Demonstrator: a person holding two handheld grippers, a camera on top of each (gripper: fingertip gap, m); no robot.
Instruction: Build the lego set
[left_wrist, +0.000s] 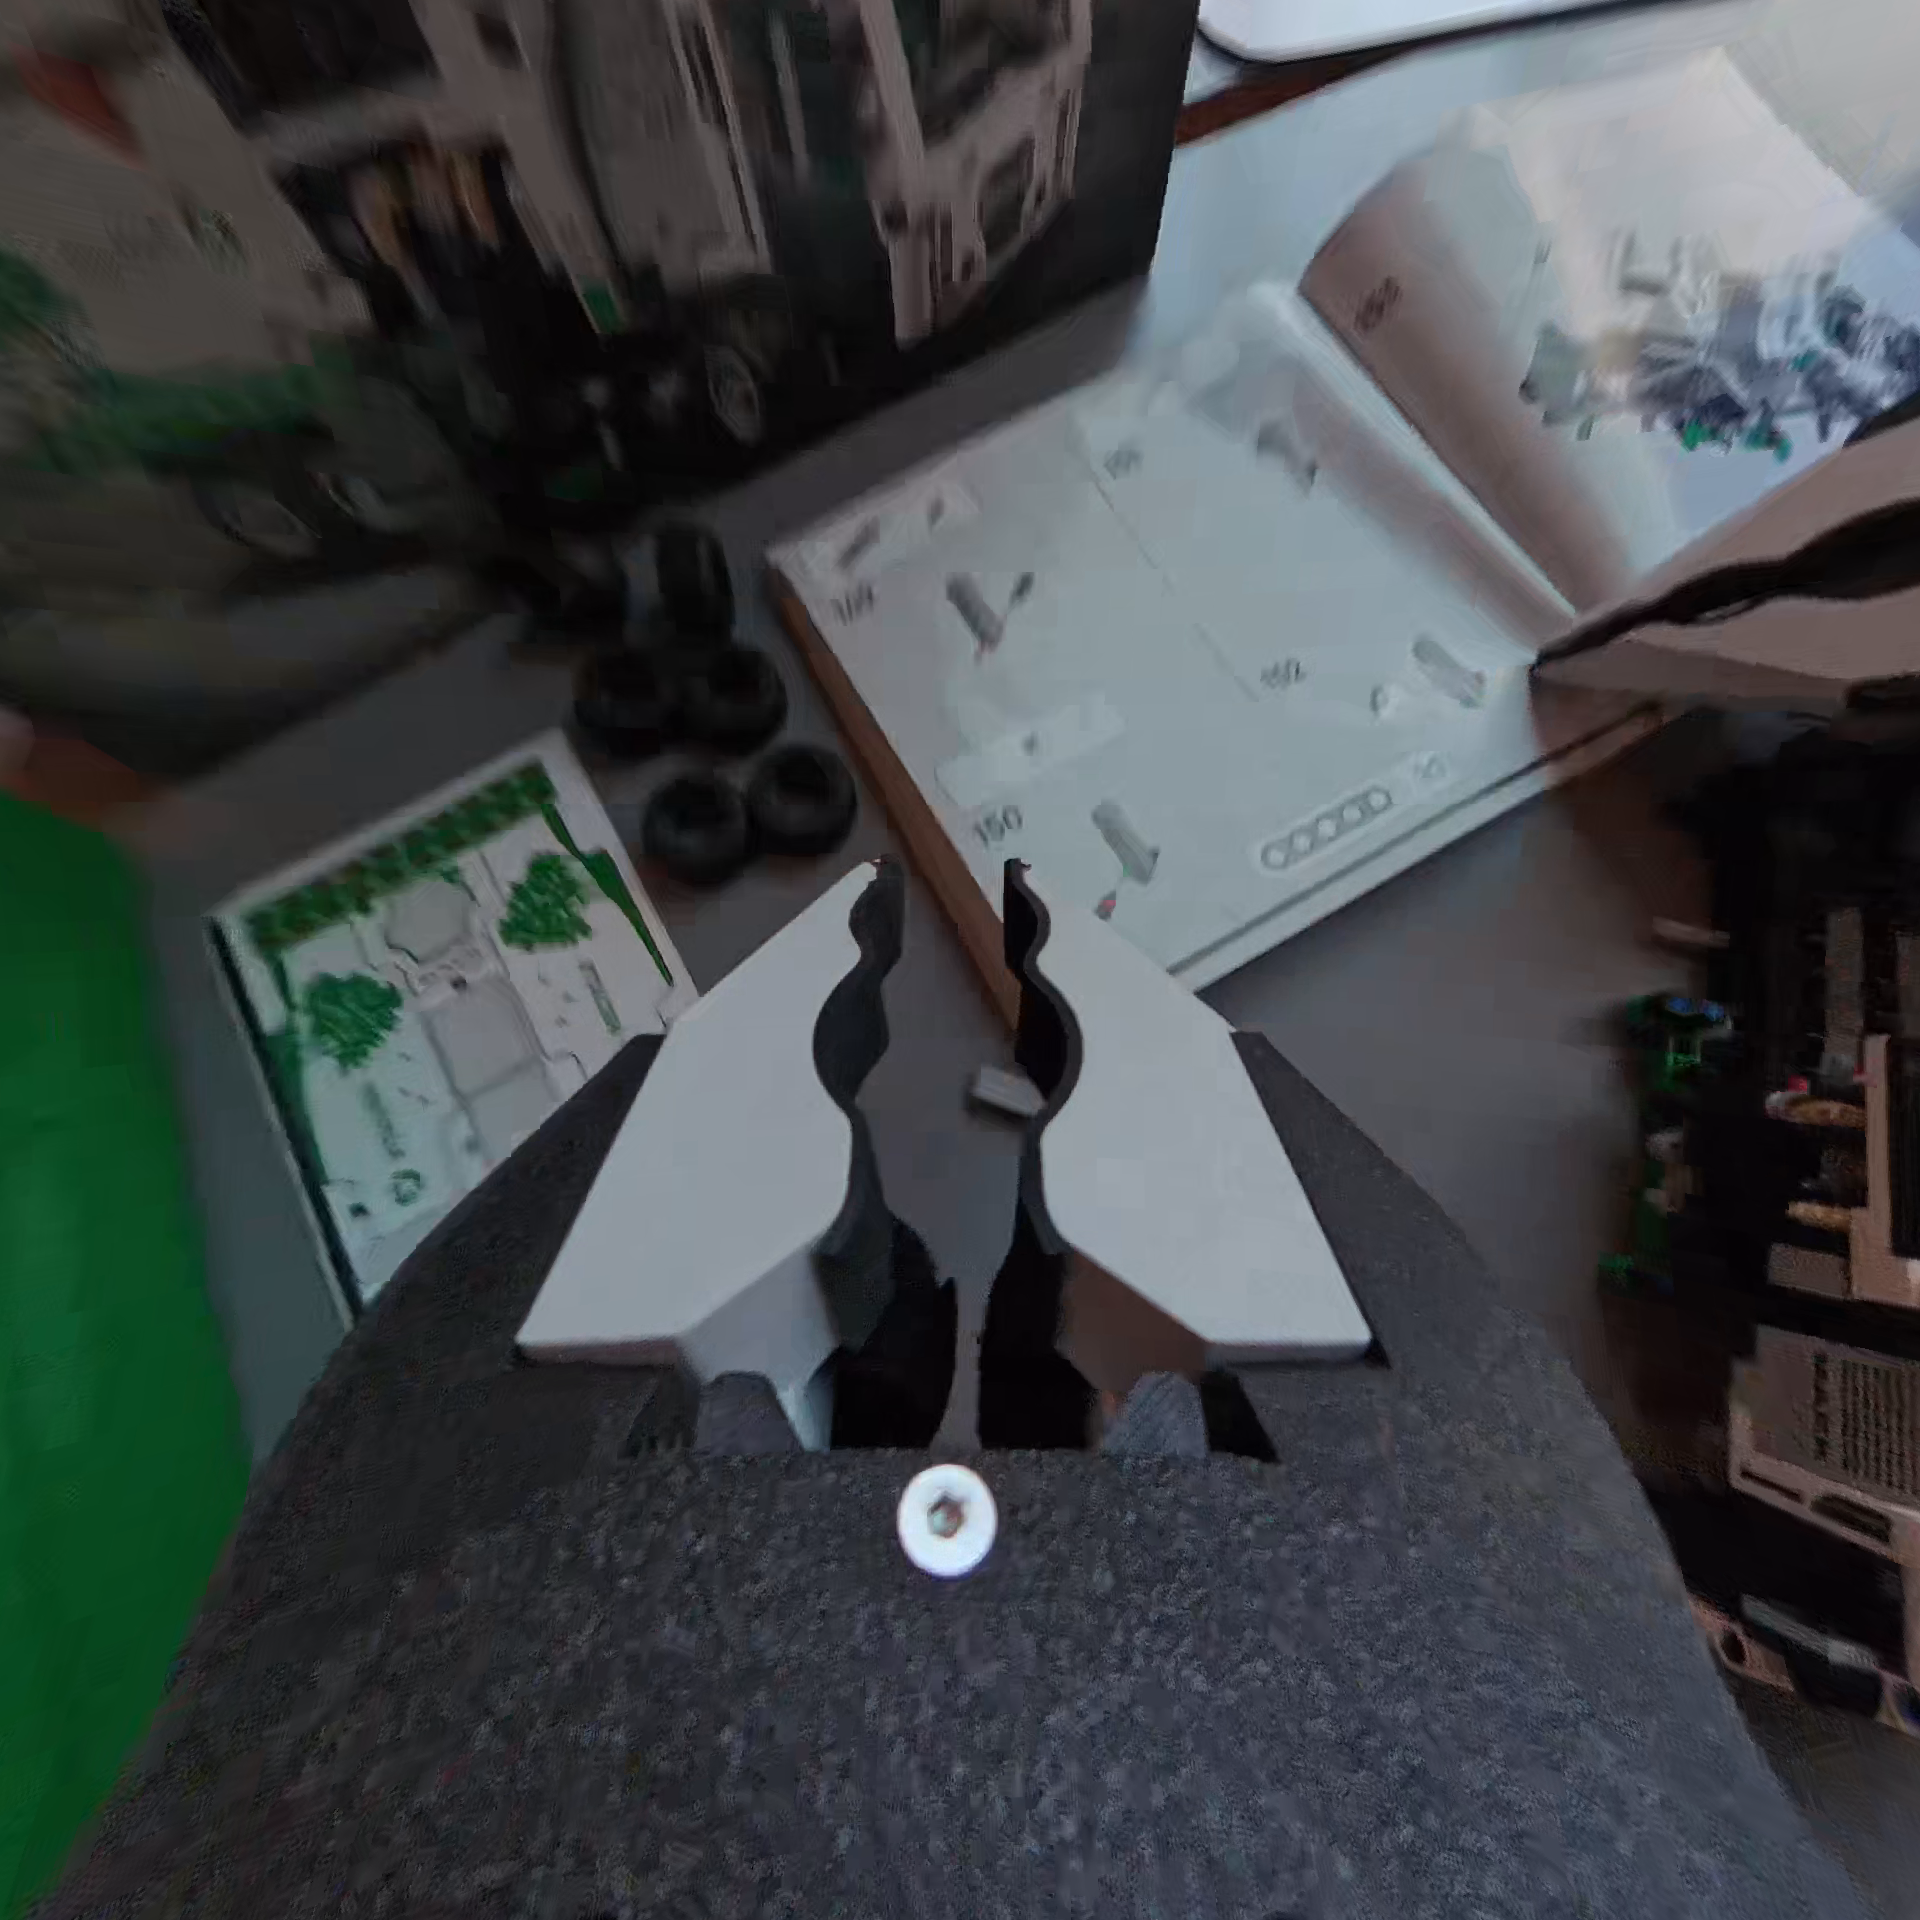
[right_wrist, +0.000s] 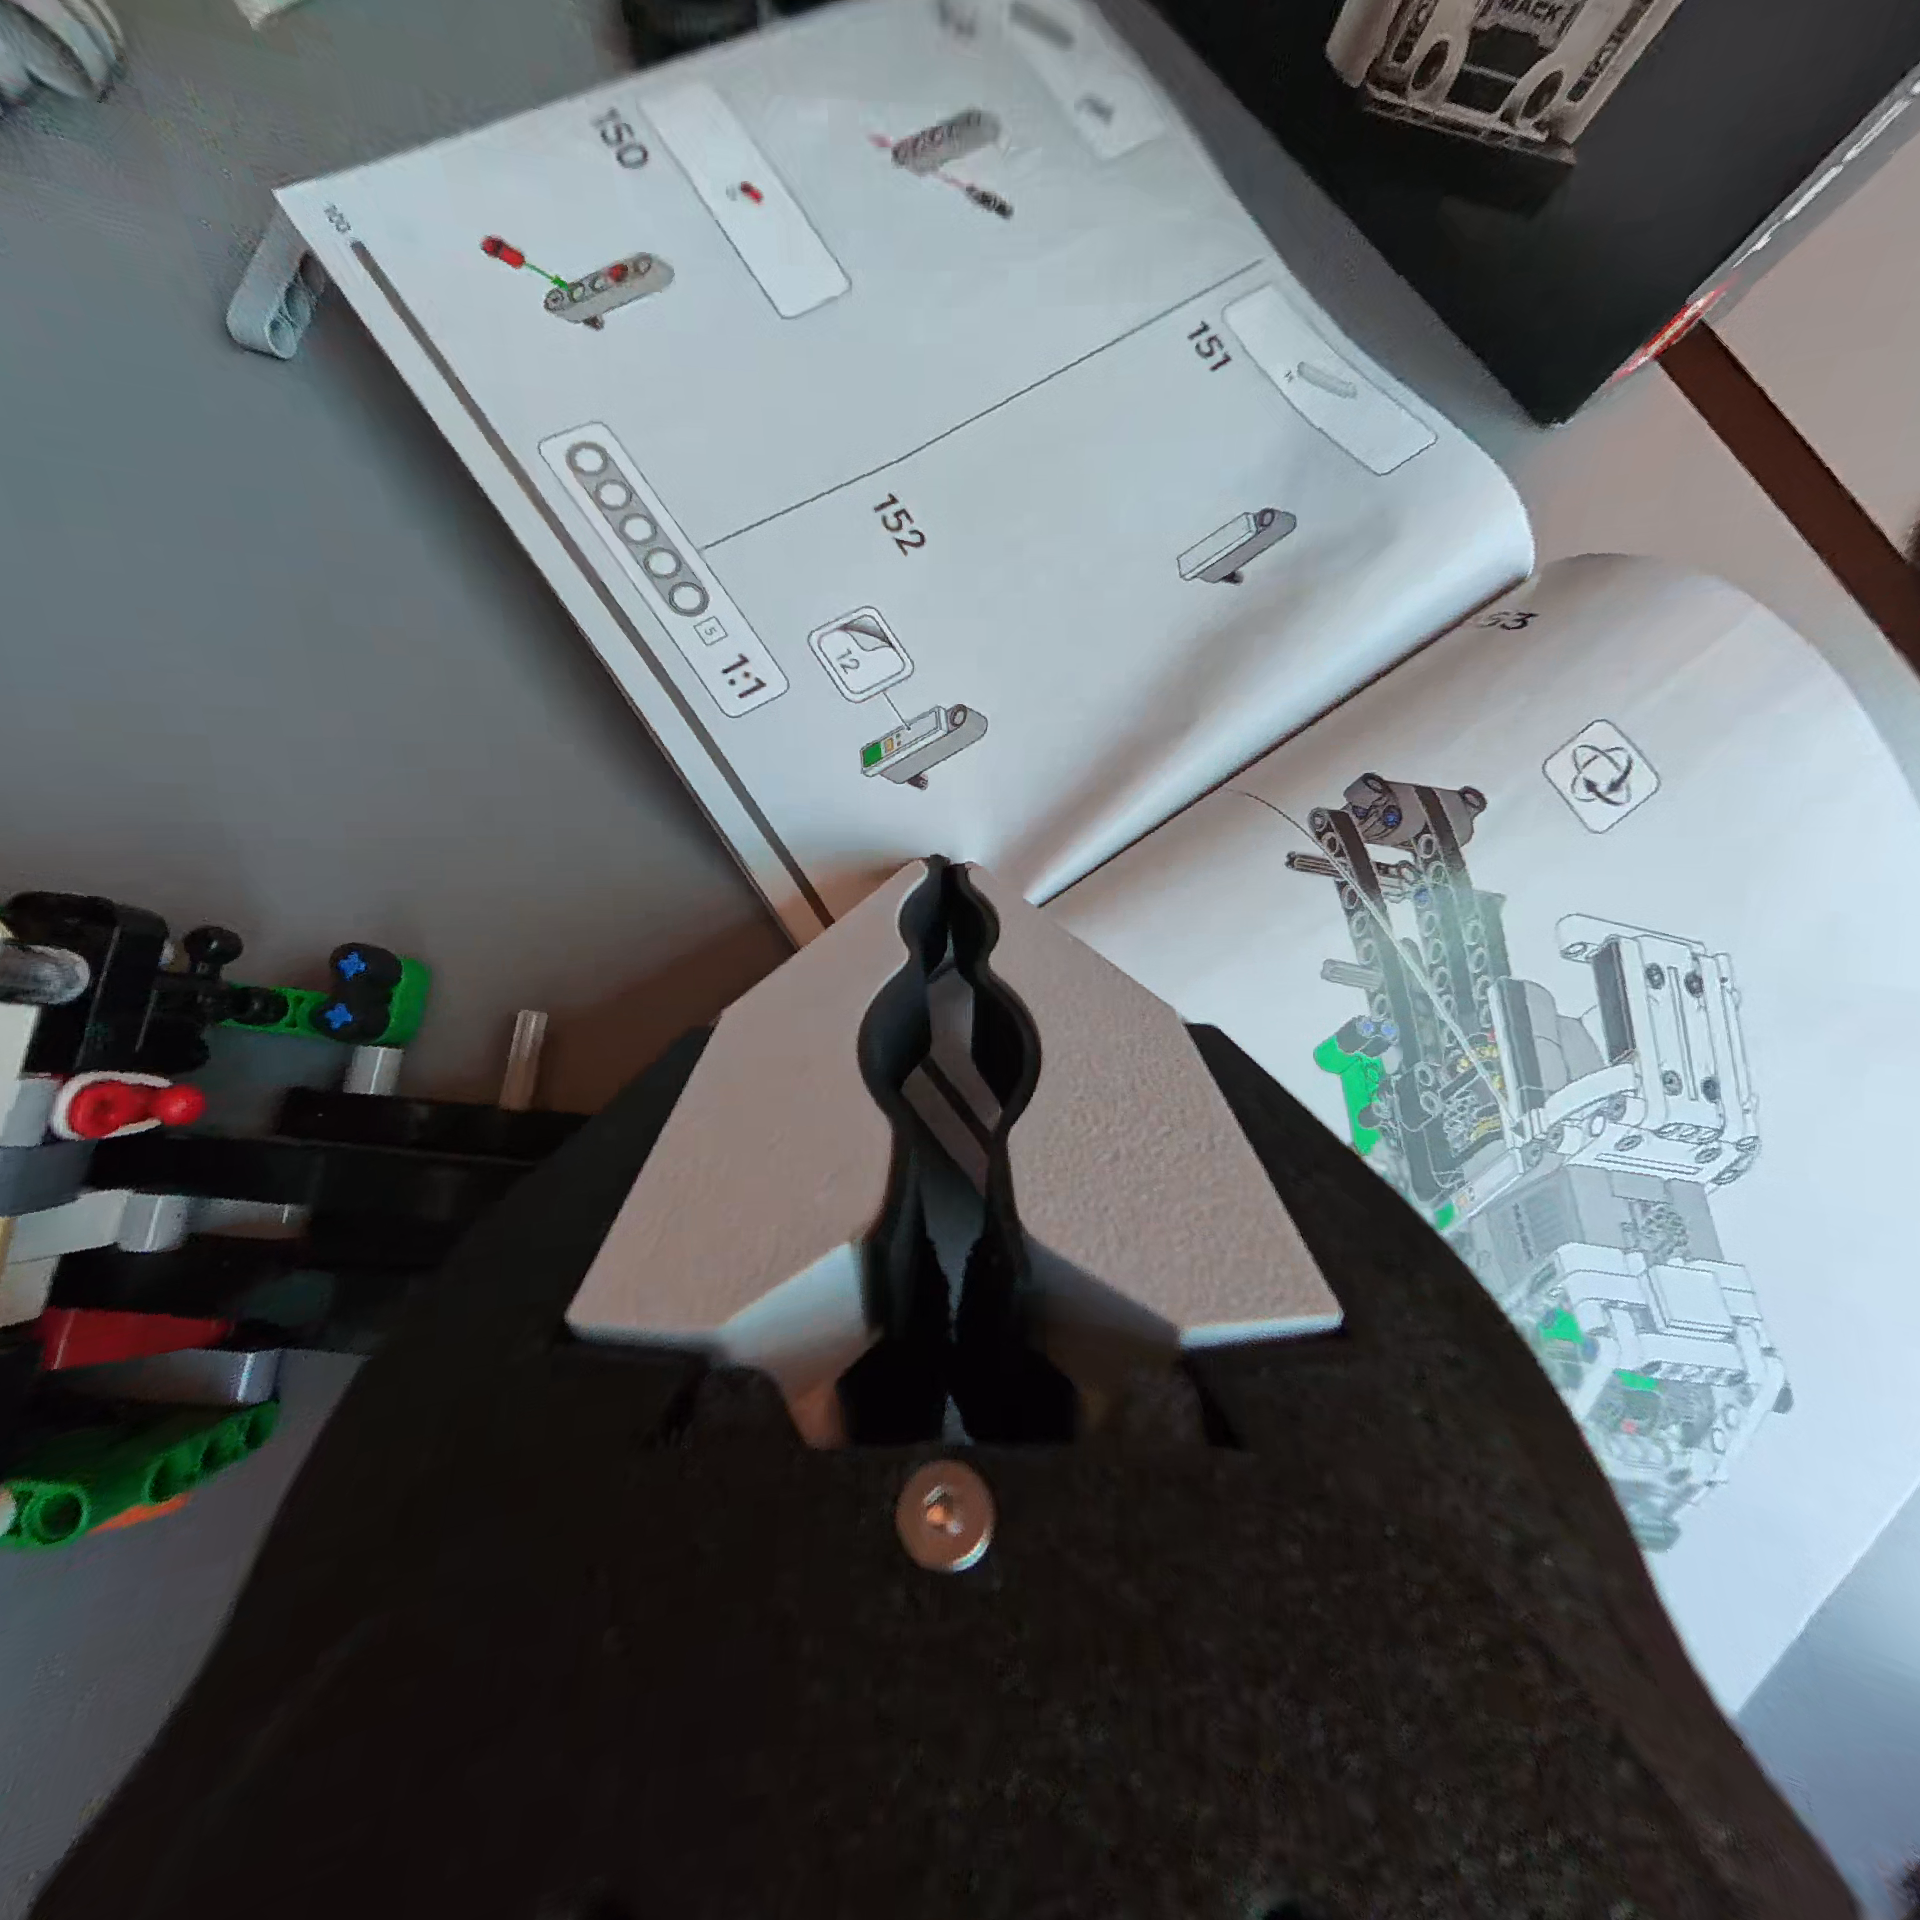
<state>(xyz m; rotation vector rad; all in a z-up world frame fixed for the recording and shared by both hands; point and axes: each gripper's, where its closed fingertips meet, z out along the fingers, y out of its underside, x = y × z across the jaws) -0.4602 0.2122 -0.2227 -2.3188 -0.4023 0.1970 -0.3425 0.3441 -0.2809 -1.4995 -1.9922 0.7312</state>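
Observation:
My left gripper (left_wrist: 948, 873) is open, hovering over the grey table. A small grey piece (left_wrist: 1003, 1091) lies on the table below the gap, close to the right finger; nothing is held. The open instruction booklet (left_wrist: 1195, 675) lies just beyond the tips. My right gripper (right_wrist: 940, 868) is shut with nothing visible between its tips, above the near edge of the booklet (right_wrist: 935, 416). The partly built model (right_wrist: 125, 1143), black, grey, red and green, lies at the left of the right wrist view and shows blurred at the right of the left wrist view (left_wrist: 1818, 1247).
Several black tyres (left_wrist: 727, 758) and a sticker sheet (left_wrist: 436, 997) lie left of the booklet. The set's box (left_wrist: 623, 208) stands behind, also in the right wrist view (right_wrist: 1507, 156). A grey beam (right_wrist: 270, 301) pokes from under the booklet's corner. A pale pin (right_wrist: 525, 1049) lies by the model.

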